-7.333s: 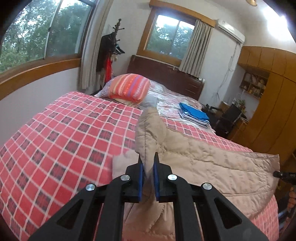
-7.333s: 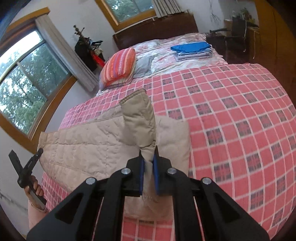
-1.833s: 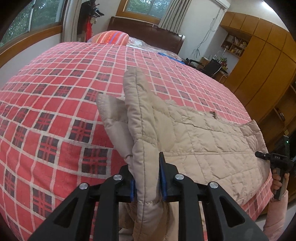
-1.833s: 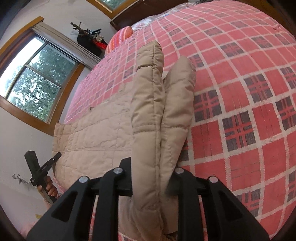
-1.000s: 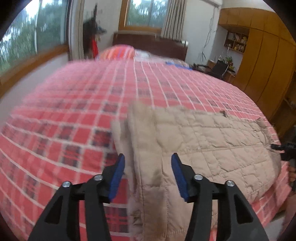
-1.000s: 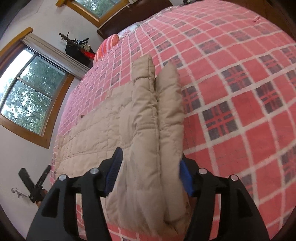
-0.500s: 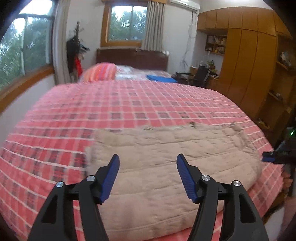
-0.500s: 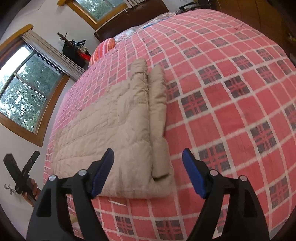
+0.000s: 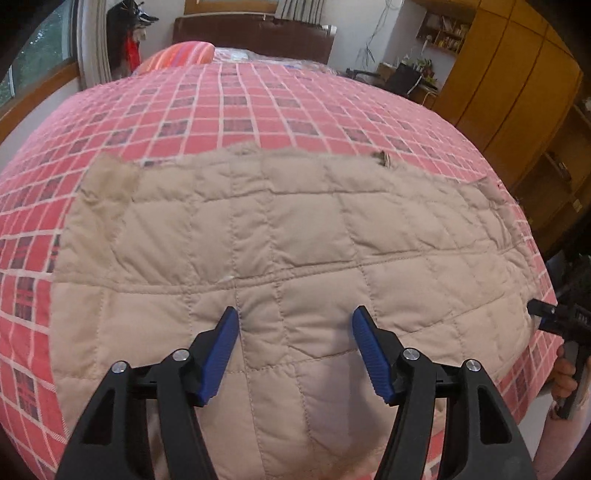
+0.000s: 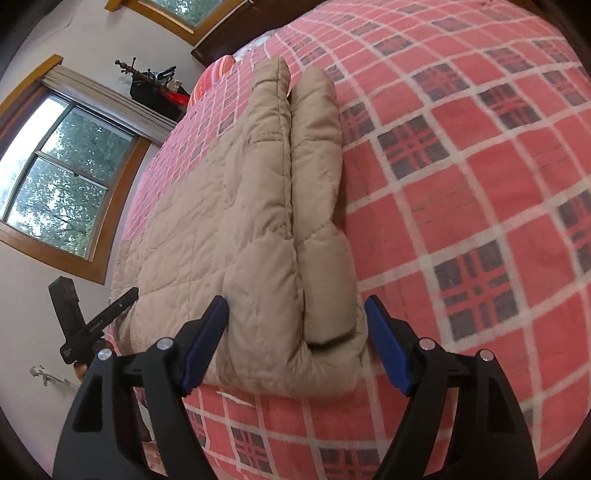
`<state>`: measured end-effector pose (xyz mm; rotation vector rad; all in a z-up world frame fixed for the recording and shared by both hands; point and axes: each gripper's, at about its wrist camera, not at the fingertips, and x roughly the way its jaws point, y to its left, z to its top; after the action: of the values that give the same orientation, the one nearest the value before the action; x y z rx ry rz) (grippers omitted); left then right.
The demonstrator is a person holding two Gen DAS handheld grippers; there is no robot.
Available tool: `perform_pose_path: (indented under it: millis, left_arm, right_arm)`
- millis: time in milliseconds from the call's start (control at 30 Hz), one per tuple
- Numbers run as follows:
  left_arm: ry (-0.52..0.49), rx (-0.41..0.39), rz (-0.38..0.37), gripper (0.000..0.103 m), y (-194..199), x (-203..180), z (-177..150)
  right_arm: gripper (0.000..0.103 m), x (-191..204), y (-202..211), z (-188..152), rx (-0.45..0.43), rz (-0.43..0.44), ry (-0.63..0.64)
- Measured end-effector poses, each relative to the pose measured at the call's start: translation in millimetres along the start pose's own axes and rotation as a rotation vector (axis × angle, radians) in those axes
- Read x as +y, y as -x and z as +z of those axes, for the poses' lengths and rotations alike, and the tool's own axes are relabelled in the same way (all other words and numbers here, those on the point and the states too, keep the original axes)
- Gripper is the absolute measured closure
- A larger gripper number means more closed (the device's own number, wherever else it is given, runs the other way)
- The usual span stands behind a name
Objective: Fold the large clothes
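Observation:
A beige quilted coat lies folded flat across the near part of a bed with a red checked cover. My left gripper hovers open over the coat's near middle, blue pads wide apart, nothing between them. In the right wrist view the same coat shows its right end, where a folded sleeve lies along the edge. My right gripper stands open, its pads straddling that thick folded corner without closing on it. Each view catches the other gripper at its border, held by a hand.
A striped orange pillow and a dark headboard are at the bed's far end. Wooden wardrobes line the right wall. A coat rack and window stand on the left wall. The bed edge is just below both grippers.
Both grippers let go of the coat folds about a second ago and opened wide. Since half a second ago they have come closer and lower over the coat, which now lies flat.

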<state>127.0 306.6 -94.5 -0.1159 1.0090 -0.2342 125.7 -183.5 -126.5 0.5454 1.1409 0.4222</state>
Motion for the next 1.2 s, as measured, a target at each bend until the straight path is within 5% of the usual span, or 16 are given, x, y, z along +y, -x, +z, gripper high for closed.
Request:
perform_pose_path:
  millis: [533, 667, 767, 867, 1000, 1200]
  left_arm:
    - [0.017, 0.013, -0.053, 0.038, -1, 10, -1]
    - [0.058, 0.017, -0.108, 0.045, 3, 23, 3]
    - [0.096, 0.025, -0.12, 0.065, 3, 37, 5]
    - [0.13, 0.037, -0.19, 0.065, 5, 49, 9]
    - [0.115, 0.034, -0.25, 0.052, 13, 48, 21]
    - [0.029, 0.127, -0.324, 0.051, 0, 2, 61]
  right_arm:
    - [0.077, 27, -7, -8, -0.032, 0.023, 0.033]
    - [0.079, 55, 10, -3, -0.067, 0.023, 0.073]
    - [0.079, 82, 23, 1, -0.093, 0.017, 0.125]
    - [0.079, 110, 30, 3, -0.105, -0.011, 0.183]
    - [0.079, 137, 28, 1, -0.108, -0.094, 0.258]
    - [0.079, 154, 18, -6, -0.105, -0.199, 0.312]
